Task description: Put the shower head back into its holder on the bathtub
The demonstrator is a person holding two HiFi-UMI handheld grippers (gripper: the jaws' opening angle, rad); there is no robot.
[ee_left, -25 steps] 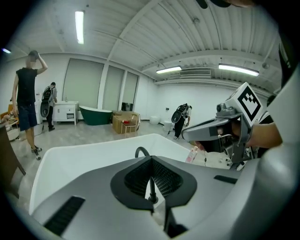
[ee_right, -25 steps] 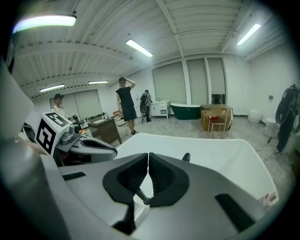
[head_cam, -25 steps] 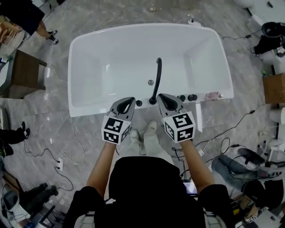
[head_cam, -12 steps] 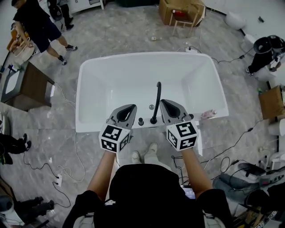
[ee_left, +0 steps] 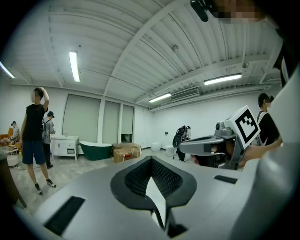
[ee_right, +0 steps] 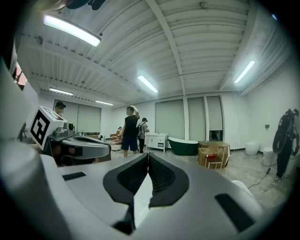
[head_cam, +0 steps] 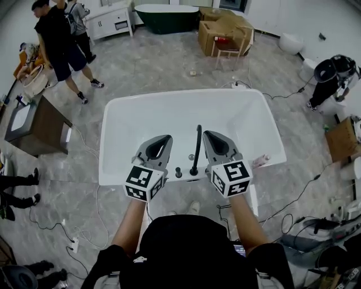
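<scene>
The white bathtub [head_cam: 110,169] stands on a grey stone floor [head_cam: 163,68], straight below the person. On its near rim a black spout [head_cam: 197,148] rises and arches over the basin, with a small black knob [head_cam: 179,172] just to its left. A pink thing [head_cam: 260,162] lies on the rim further right. I cannot pick out the shower head: the right gripper covers the stretch of rim right of the spout, where more fittings might sit.

The left gripper [head_cam: 167,138] hangs over the near rim left of the spout, and the right gripper [head_cam: 207,134] is level with it on the other side, the spout between them. Both point out across the room rather than down at the tub. In the left gripper view the jaws are pressed together with nothing between them. The right gripper view shows the same: jaws together and empty.

Beyond the tub, two people [head_cam: 59,39] stand at the upper left, near a white cabinet [head_cam: 110,21]. A dark green tub [head_cam: 166,16] and cardboard boxes [head_cam: 223,28] are at the far side.
</scene>
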